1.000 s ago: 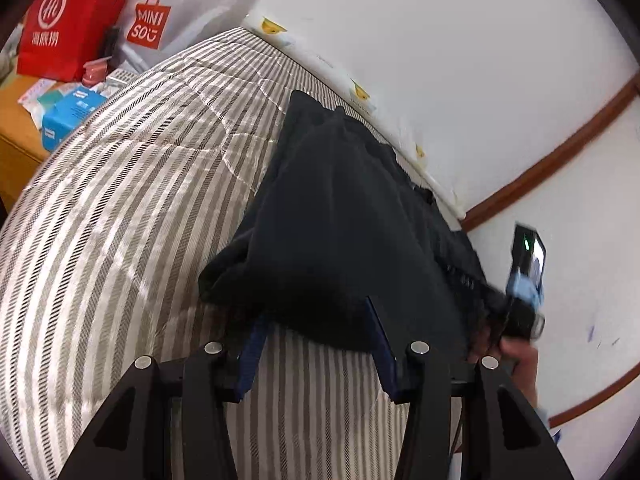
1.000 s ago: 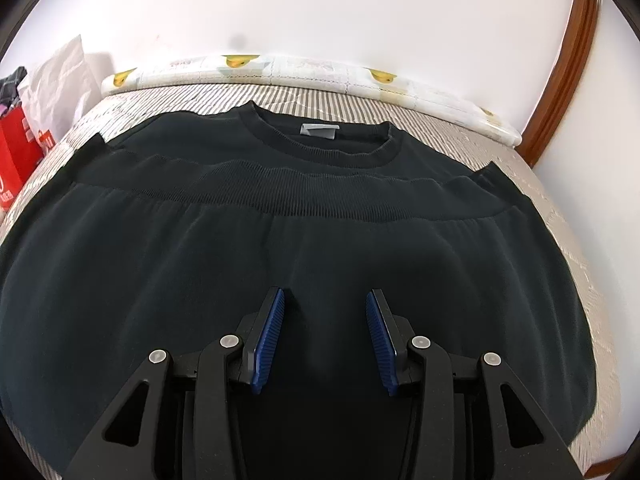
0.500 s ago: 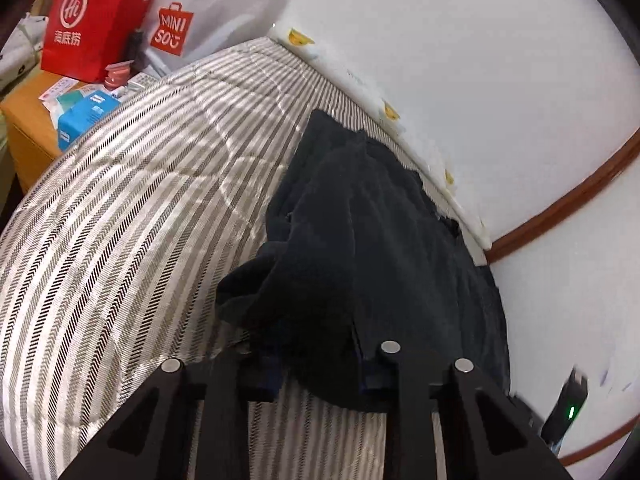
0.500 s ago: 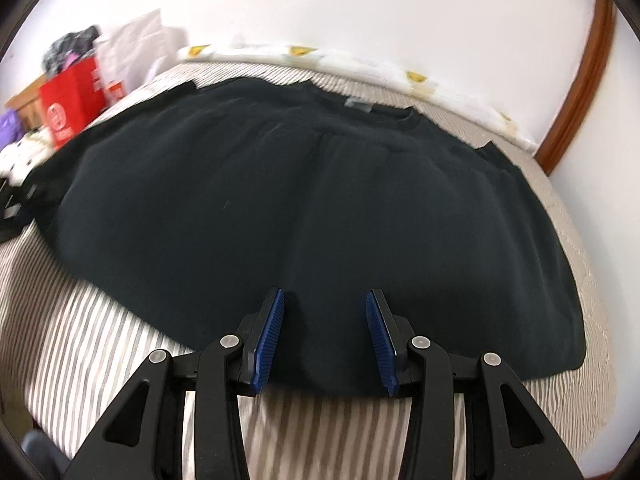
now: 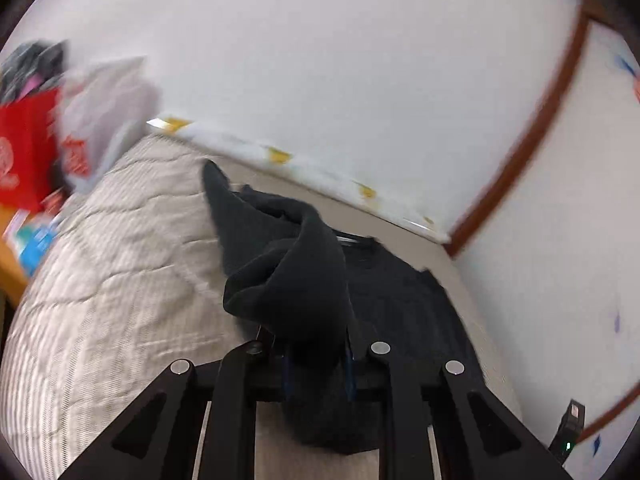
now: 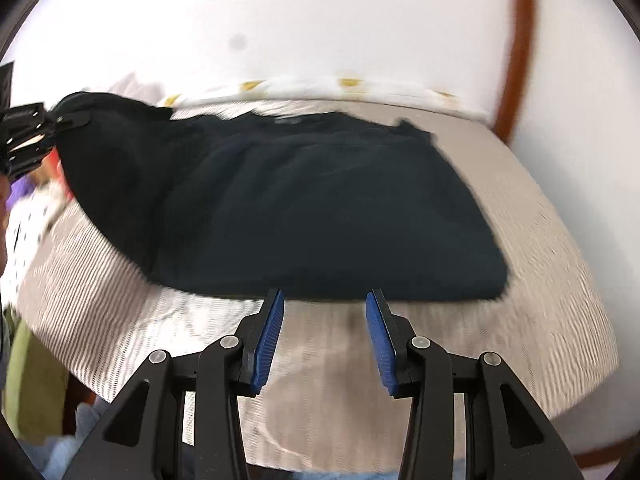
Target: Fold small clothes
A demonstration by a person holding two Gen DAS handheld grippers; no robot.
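A black sweater (image 6: 320, 208) lies spread on the striped bed (image 6: 540, 280), neckline toward the wall. My left gripper (image 5: 316, 356) has its jaws closing on a bunched left part of the sweater (image 5: 288, 280), which it holds lifted off the bed (image 5: 120, 280) while the rest stays flat. The right wrist view shows that left gripper (image 6: 56, 128) at the far left, holding the raised fabric. My right gripper (image 6: 325, 312) hovers open over bare bedding just in front of the sweater's near edge, with nothing between its blue pads (image 6: 270, 340).
A red bag (image 5: 24, 152) and a white shopping bag (image 5: 108, 120) stand past the bed's left end. A white wall with brown trim (image 5: 520, 160) runs behind the bed. A yellow-printed white strip (image 6: 320, 88) lines the bed's far edge. Green fabric (image 6: 32, 380) sits low left.
The left gripper closed on the sweater's left part and rose with it, folding it up off the bed. The right gripper drew back from over the sweater to in front of its near edge.
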